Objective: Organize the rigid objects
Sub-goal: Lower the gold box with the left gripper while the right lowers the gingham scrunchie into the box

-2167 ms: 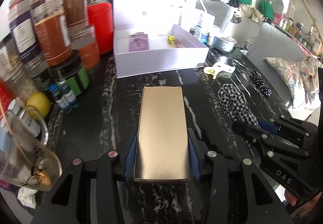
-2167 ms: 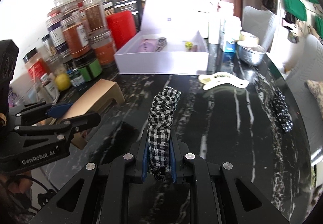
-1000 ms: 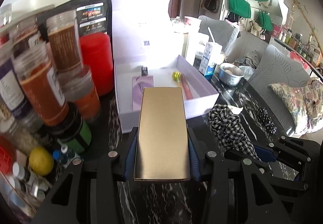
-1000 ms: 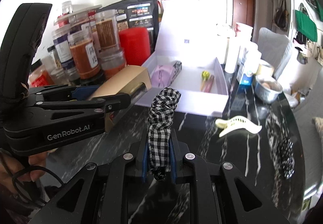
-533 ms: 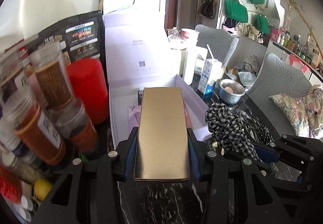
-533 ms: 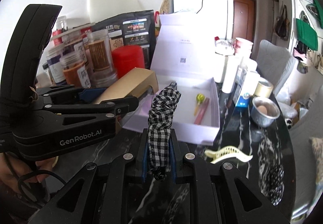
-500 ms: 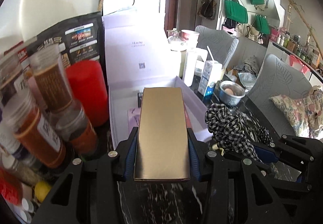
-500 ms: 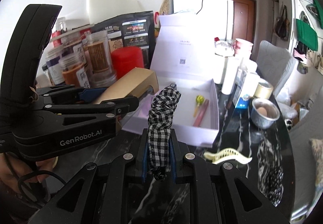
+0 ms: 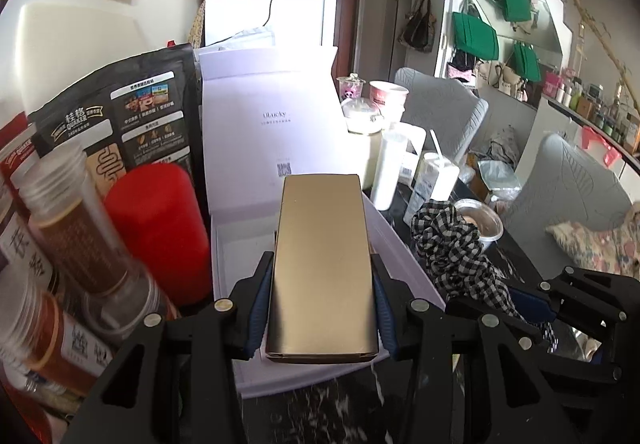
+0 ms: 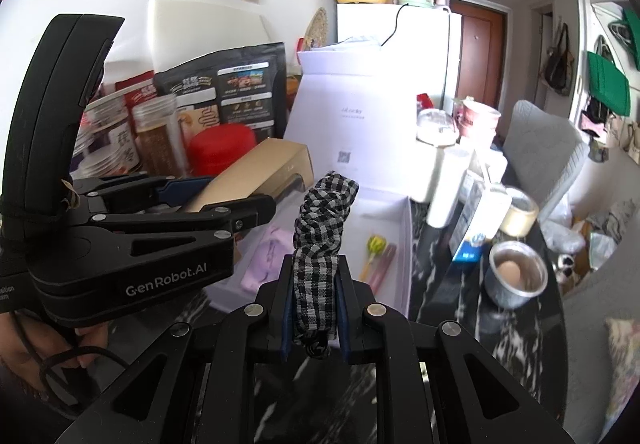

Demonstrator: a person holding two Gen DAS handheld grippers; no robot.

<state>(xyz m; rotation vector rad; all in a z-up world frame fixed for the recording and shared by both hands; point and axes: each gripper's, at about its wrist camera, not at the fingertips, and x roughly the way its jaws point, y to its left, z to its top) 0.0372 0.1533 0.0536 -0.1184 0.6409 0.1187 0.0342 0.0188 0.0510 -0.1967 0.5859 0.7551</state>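
Note:
My left gripper (image 9: 322,308) is shut on a flat gold box (image 9: 323,264) and holds it in the air over the open white box (image 9: 236,244); the gold box also shows in the right wrist view (image 10: 256,176). My right gripper (image 10: 314,298) is shut on a black-and-white checked scrunchie (image 10: 320,228), which also shows in the left wrist view (image 9: 452,256), just right of the white box (image 10: 396,240). Inside the white box lie a lilac item (image 10: 264,260), a small yellow-green piece (image 10: 376,244) and a pink stick (image 10: 384,264).
Jars (image 9: 80,236), a red canister (image 9: 160,228) and a black pouch (image 9: 120,116) crowd the left. A milk carton (image 10: 476,228), a steel bowl with an egg (image 10: 516,276), a tape roll (image 10: 520,212) and cups stand right of the box on the black marble table (image 10: 452,308).
Both grippers have risen and moved forward toward the white box with their loads. The gold box now hangs over the box's front; the jars on the left are closer.

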